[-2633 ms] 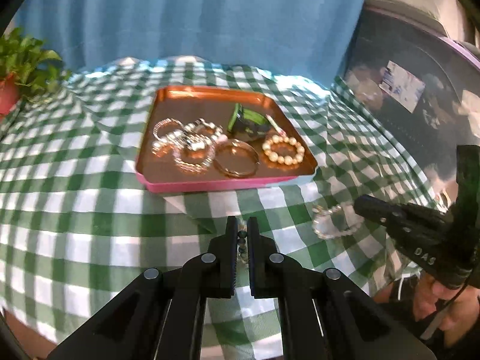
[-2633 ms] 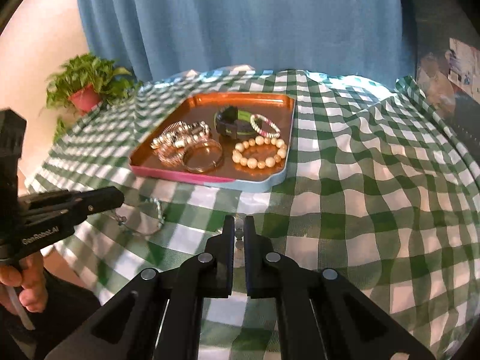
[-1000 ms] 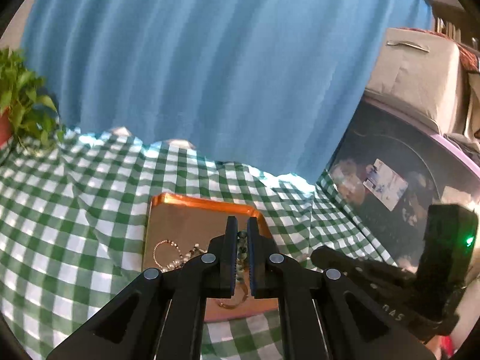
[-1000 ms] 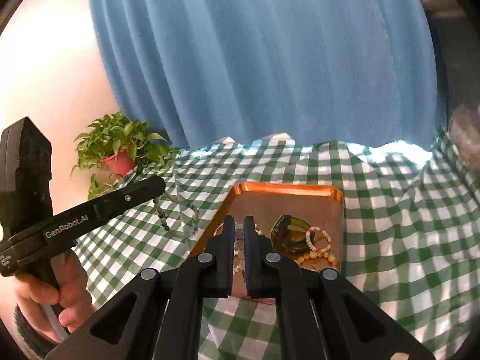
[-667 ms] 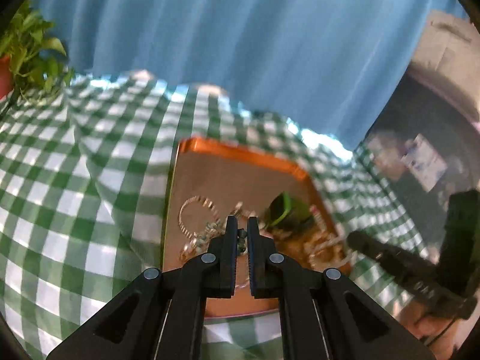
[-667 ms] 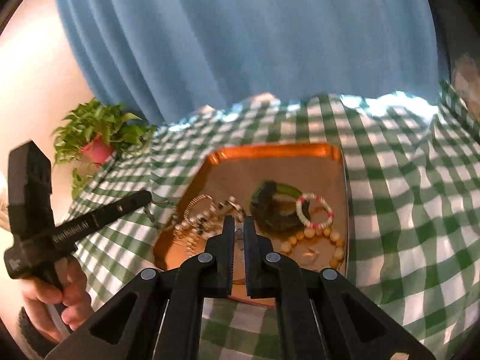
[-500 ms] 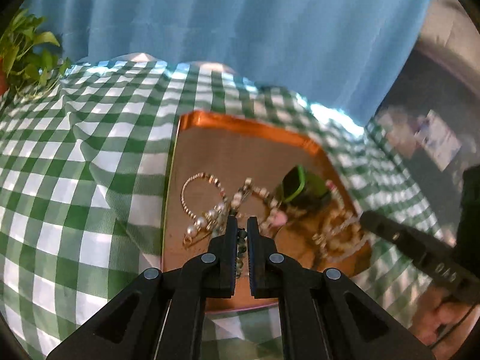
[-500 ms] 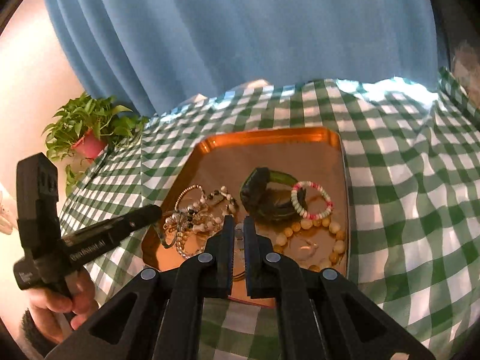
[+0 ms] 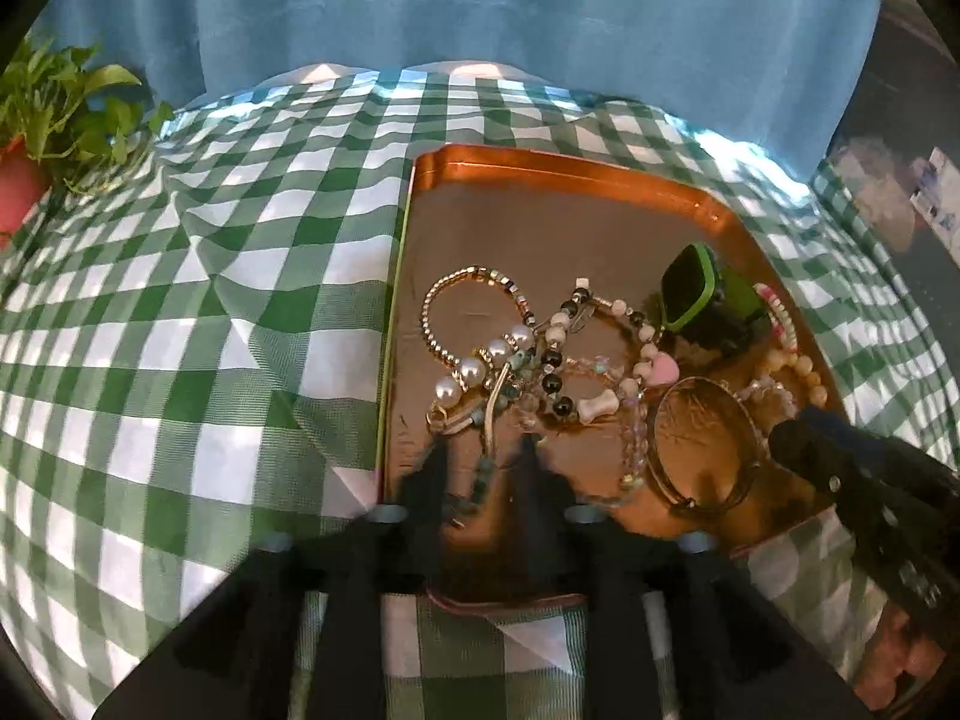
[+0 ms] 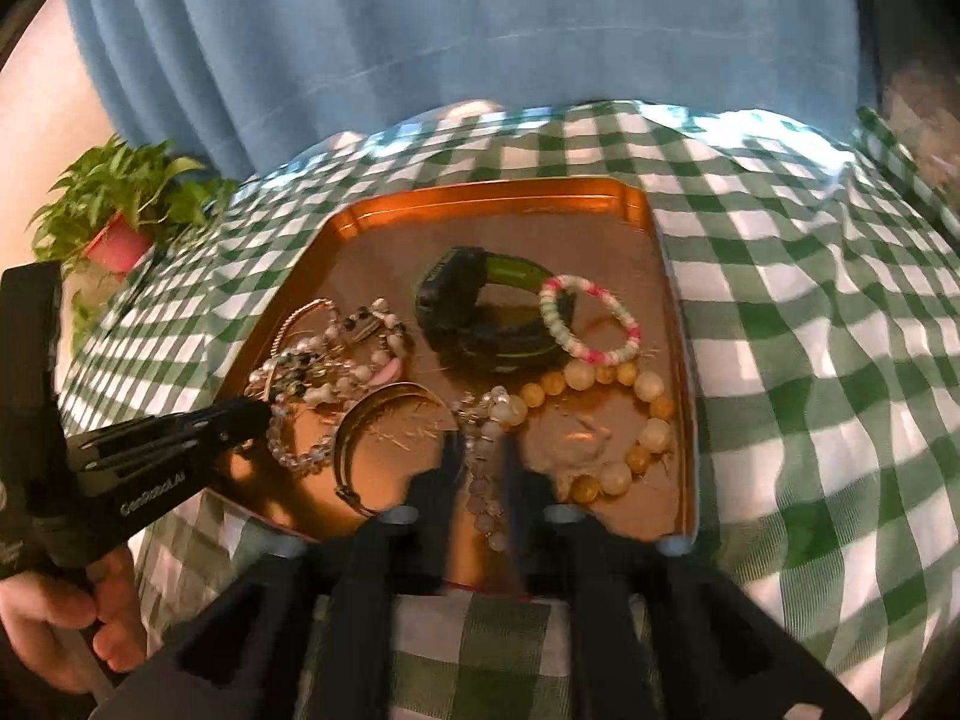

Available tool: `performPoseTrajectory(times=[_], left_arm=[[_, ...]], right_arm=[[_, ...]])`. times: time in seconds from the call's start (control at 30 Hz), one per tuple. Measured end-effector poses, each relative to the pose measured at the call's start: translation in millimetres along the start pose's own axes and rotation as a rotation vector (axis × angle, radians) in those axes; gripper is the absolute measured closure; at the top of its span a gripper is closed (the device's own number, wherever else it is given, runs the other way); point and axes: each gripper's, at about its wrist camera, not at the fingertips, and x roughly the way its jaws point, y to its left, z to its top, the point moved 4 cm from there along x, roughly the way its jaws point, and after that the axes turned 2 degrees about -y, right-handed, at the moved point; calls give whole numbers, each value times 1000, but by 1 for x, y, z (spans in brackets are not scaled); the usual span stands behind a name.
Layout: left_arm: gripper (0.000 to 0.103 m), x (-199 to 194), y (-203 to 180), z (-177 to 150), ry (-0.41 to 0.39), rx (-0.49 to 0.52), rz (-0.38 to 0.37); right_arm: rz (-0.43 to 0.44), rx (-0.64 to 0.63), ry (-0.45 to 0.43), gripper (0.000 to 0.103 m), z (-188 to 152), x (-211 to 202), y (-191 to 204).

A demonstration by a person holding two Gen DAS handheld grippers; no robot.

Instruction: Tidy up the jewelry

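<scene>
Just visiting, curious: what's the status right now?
Left gripper open over tray, beaded strand between fingers. Right gripper open around clear-bead bracelet. Nothing blocking.

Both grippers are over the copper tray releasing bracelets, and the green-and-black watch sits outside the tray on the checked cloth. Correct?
Not quite. The green-and-black watch lies inside the copper tray, not on the checked cloth; the right wrist view shows it beside the pink-and-white bead bracelet. The rest stands: the left gripper and right gripper are both over the tray, fingers parted around bracelets.
</scene>
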Motion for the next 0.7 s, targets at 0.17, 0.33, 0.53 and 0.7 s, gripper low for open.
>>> performPoseTrajectory(times=[0.17, 0.33, 0.53, 0.7], left_arm=[[18, -43, -11, 2, -110, 5, 5], [14, -90, -23, -3, -103, -36, -27], [14, -189, -34, -21, -116, -97, 68], [13, -278, -53, -51, -200, -85, 5]], right_arm=[[19, 3, -29, 55, -3, -7, 4], [17, -19, -45, 55, -10, -33, 9], [11, -55, -138, 49, -11, -116, 36], [51, -68, -197, 37, -25, -195, 65]])
